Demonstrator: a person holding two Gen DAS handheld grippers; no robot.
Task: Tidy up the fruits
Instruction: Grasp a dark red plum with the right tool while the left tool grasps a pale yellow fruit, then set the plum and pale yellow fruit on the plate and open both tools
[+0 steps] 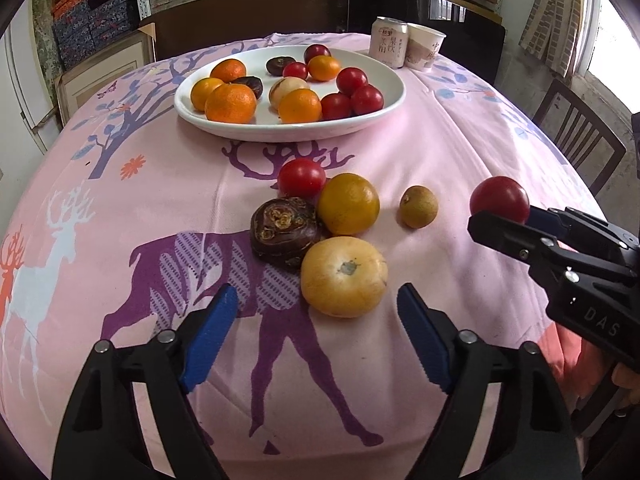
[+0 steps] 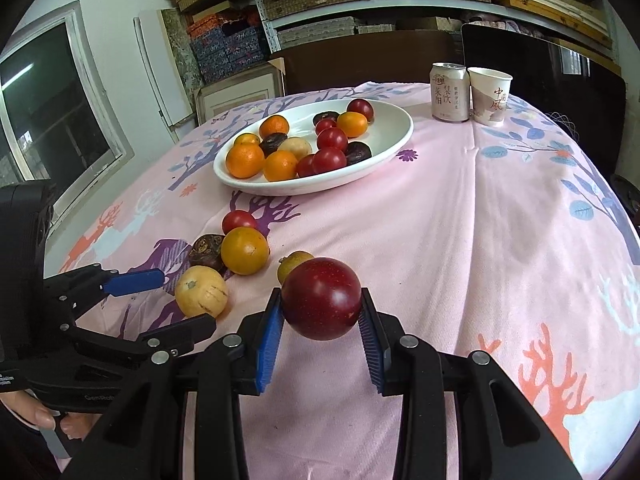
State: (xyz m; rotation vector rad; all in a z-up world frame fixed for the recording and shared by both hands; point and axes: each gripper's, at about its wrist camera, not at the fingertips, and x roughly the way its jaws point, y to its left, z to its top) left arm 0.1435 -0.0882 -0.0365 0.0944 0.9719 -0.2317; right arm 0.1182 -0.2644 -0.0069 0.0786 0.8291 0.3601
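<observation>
Right tongs [image 2: 322, 334] clenched on a dark red plum [image 2: 322, 298], pads pressing both its sides, lifted clear of the counter [image 2: 460, 220]. Left tongs [image 1: 316, 312] released, jaws apart, hovering just short of a pale yellow fruit [image 1: 344, 276]. That fruit lies in a loose cluster on the pink cloth with an orange [image 1: 348, 204], a dark brown fruit [image 1: 284, 230] and a red one [image 1: 301, 178]. White plate [image 1: 384, 114] of fruit sits farther back.
</observation>
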